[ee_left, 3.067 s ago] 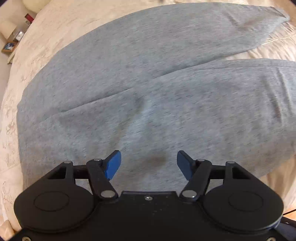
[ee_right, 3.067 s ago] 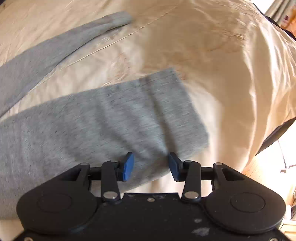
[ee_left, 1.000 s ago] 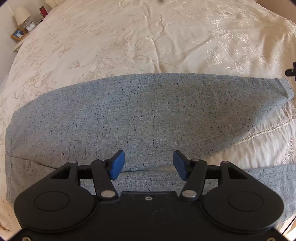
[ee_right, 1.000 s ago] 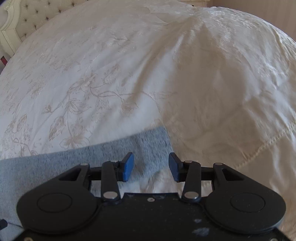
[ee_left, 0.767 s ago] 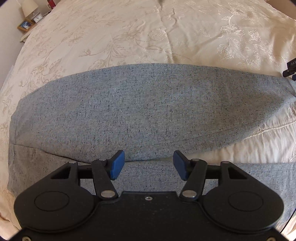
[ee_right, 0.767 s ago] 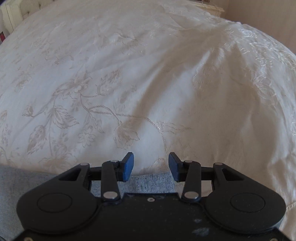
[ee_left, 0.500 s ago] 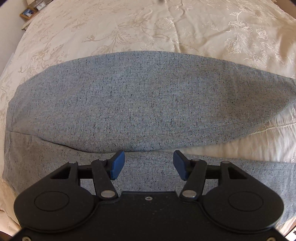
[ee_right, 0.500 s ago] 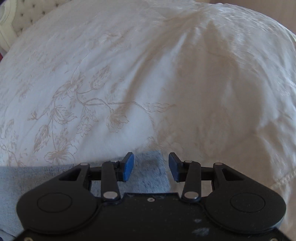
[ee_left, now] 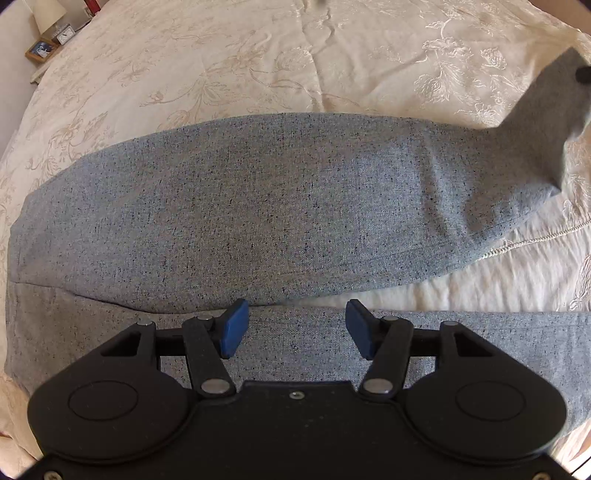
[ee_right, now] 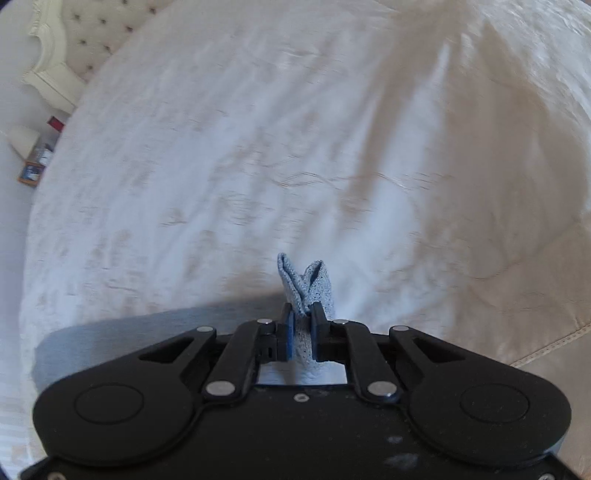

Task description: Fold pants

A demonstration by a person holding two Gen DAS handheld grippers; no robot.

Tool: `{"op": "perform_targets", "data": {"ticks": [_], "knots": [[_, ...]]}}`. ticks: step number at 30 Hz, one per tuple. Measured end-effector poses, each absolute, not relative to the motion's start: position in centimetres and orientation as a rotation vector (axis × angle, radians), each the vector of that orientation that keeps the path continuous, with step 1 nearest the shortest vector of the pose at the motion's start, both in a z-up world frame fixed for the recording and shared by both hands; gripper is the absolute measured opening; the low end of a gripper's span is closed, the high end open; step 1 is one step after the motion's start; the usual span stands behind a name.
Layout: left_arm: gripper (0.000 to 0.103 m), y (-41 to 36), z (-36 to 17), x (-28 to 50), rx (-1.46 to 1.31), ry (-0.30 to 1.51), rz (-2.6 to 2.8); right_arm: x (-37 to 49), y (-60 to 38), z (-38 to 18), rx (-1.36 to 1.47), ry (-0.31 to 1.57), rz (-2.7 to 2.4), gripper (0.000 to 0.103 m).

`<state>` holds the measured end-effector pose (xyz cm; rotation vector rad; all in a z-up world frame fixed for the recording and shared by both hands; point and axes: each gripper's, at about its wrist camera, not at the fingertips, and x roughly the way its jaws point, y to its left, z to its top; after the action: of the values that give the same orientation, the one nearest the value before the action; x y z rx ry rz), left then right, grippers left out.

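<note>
Grey pants [ee_left: 295, 206] lie spread on the bed, the two legs running to the right. My left gripper [ee_left: 295, 328] hovers open over the seam where the near leg meets the far one, nothing between its blue pads. The far leg's end [ee_left: 546, 122] is raised off the cover at the right. In the right wrist view my right gripper [ee_right: 301, 328] is closing, its pads pressing on that leg's bunched cuff [ee_right: 306, 280], which sticks up beyond the fingertips. The rest of the leg trails left as a grey band [ee_right: 147, 328].
A cream embroidered bedspread [ee_left: 295, 55] covers the bed all around the pants. A nightstand with a lamp, a clock and a framed picture [ee_left: 48, 33] stands at the far left corner. A tufted headboard [ee_right: 74, 44] rises at the upper left.
My right gripper has gone from open over the far leg's end to shut on its cuff, and the cuff has come up off the bed. The left gripper has stayed where it was.
</note>
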<state>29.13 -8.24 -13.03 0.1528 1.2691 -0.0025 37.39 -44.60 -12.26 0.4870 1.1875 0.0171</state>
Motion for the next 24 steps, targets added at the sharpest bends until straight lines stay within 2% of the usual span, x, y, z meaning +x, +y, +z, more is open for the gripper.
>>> {"op": "perform_targets", "data": {"ticks": [4,6,8,10,13,15,19,24], "knots": [[0.063,-7.8,-13.0,29.2,0.122,1.268,0.013,37.6,-43.3,-7.2,0.482,1.085,0.028,0.009],[0.063,-7.4,-12.9,29.0,0.112,1.263,0.022,37.5,-44.7,-7.0,0.416,1.095,-0.105,0.008],[0.063,-7.2,-12.9,28.8,0.111,1.259,0.028,37.2,-47.5,-7.7,0.486,1.145,-0.237,0.008],[0.063,-7.0,-13.0,28.6,0.111,1.264,0.033,35.7,-49.4,-7.2,0.581,1.137,-0.243,0.008],[0.063,-6.9,-13.4,28.6,0.097,1.282,0.036,32.8,-49.9,-5.3,0.531,1.096,-0.182,0.007],[0.063,-6.8,-13.6,28.7,0.092,1.296,0.033,31.9,-50.4,-6.3,0.509,1.091,-0.184,0.008],[0.063,-7.3,-13.4,28.3,0.123,1.287,0.030,34.5,-51.5,-11.7,0.503,1.131,-0.205,0.008],[0.063,-7.3,-12.1,27.5,0.134,1.248,0.046,40.0,-50.5,-17.5,0.314,1.176,-0.316,0.017]]}}
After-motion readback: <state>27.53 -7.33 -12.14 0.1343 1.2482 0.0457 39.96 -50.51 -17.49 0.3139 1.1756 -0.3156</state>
